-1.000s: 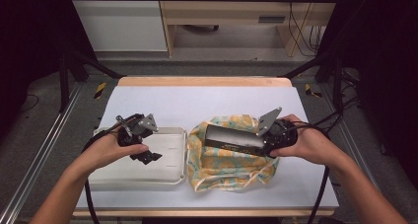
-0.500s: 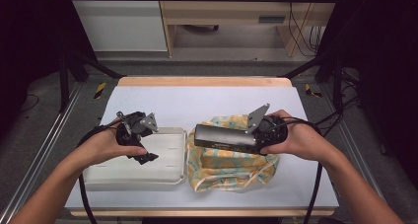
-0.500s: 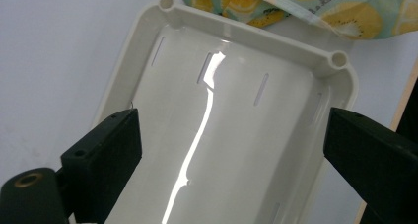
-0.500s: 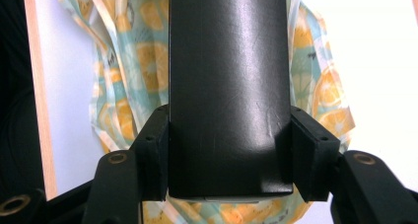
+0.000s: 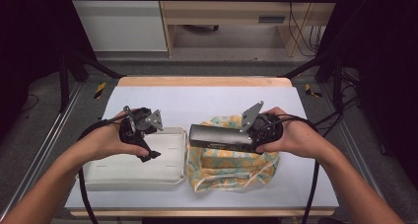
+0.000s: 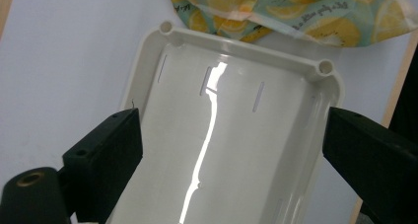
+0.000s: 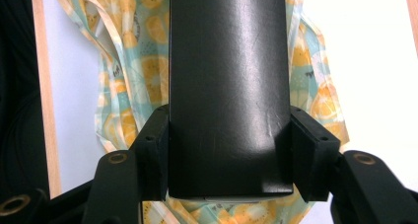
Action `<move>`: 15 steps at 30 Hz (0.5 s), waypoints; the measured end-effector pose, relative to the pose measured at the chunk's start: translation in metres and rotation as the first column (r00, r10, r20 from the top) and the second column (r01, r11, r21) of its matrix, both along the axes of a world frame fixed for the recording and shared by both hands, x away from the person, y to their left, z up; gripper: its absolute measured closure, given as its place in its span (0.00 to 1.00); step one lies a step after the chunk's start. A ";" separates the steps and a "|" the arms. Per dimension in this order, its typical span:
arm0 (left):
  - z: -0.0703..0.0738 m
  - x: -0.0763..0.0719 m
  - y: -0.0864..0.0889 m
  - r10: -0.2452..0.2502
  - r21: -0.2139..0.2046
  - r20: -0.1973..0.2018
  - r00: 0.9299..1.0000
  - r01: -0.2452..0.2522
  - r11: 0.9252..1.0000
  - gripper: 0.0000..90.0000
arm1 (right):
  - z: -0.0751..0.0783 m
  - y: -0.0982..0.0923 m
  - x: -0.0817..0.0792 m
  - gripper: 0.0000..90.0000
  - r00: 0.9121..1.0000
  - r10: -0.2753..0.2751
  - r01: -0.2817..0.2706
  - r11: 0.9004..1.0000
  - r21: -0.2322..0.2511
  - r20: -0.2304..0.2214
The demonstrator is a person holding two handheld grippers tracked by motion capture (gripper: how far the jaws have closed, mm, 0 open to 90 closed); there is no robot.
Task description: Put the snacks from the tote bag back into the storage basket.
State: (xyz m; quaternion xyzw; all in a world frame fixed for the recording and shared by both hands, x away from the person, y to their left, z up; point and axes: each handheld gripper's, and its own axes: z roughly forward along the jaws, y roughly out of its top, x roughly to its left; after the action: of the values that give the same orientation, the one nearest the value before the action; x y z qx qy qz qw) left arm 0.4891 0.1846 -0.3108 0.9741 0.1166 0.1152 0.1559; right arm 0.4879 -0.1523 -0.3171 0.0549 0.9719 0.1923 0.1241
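Note:
A long black box [image 5: 217,137] hangs level above a lemon-print bag [image 5: 231,167], its end clamped between the jaws of my right gripper [image 5: 245,137]. The right gripper view has the box [image 7: 226,86] running up between both pads, my right gripper [image 7: 229,152] shut on it, and the bag [image 7: 123,110] beneath. My left gripper [image 5: 143,140] hovers over a cream plastic tray [image 5: 170,172] on the table's left. In the left gripper view the jaws of my left gripper [image 6: 229,140] stand wide apart above the tray [image 6: 236,135], holding nothing.
White paper [image 5: 207,100] covers the table, with a wooden edge [image 5: 202,81] at the far side. The bag [image 6: 296,12] lies just past the tray's slotted end. Metal frame posts and cables stand beyond both sides of the table.
My right gripper has carried the black box up and to the left, toward the tray. My left gripper has risen a little above the tray.

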 end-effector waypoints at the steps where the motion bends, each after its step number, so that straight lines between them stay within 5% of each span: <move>1: 0.002 0.000 -0.002 0.002 -0.003 -0.001 1.000 -0.002 1.000 0.09 | 0.000 0.002 0.000 0.48 1.000 0.002 -0.002 1.000 0.002 0.000; 15: 0.011 -0.003 -0.027 -0.074 0.045 -0.001 0.997 0.074 0.996 0.09 | 0.001 0.024 0.004 0.48 1.000 0.010 -0.010 1.000 0.008 0.015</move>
State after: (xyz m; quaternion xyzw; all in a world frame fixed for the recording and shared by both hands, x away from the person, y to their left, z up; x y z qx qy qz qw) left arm 0.4860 0.1581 -0.2994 0.9810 0.0777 0.1124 0.1379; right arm 0.4923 -0.1284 -0.3164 0.0493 0.9705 0.1970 0.1300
